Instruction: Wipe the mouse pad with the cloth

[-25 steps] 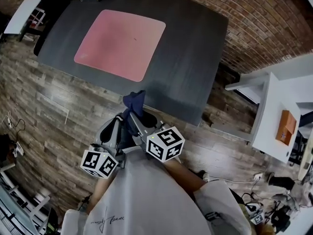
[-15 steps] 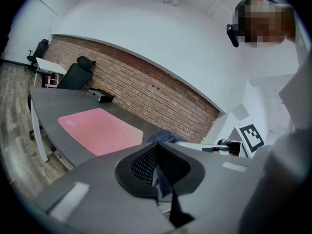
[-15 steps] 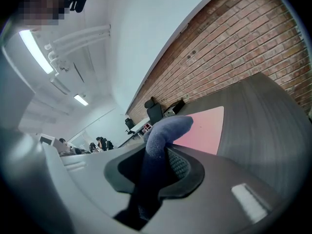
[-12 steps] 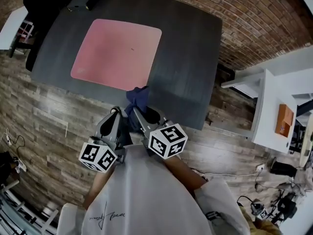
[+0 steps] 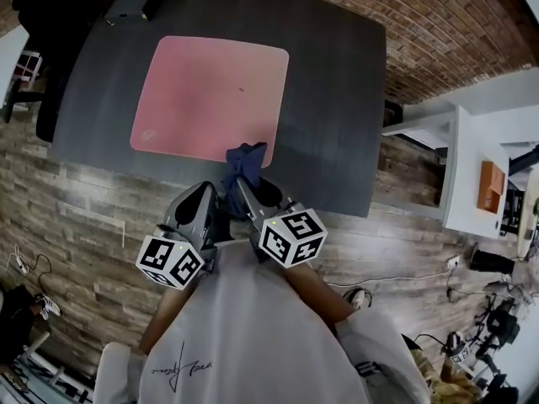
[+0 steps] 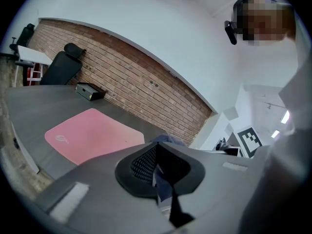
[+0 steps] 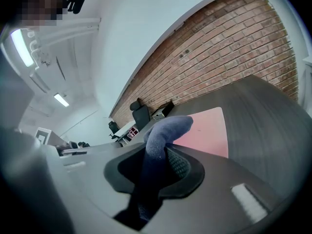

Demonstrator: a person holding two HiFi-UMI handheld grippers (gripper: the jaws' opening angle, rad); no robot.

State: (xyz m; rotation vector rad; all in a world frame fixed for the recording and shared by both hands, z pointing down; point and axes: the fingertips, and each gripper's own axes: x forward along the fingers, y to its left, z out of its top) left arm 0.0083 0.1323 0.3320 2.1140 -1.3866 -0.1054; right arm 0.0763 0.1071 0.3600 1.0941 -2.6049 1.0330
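Your right gripper (image 7: 158, 149) is clamped on the dark blue cloth (image 7: 166, 129), which bulges out past its jaws. Your left gripper (image 6: 156, 152), just beside it, pinches a fold of the same cloth. The cloth is at the near edge of the pink mouse pad (image 5: 210, 95), which lies on the dark table (image 5: 337, 99).

A dark grey rectangular table (image 5: 337, 99) stands on a weathered wooden plank floor (image 5: 84, 225), close to a red brick wall (image 5: 438, 23). A small black box (image 5: 128, 5) sits at the table's far left corner, and a black office chair (image 6: 61, 67) stands just beyond it. To the right, well apart, a white desk (image 5: 476, 141) carries an orange box (image 5: 490, 186).
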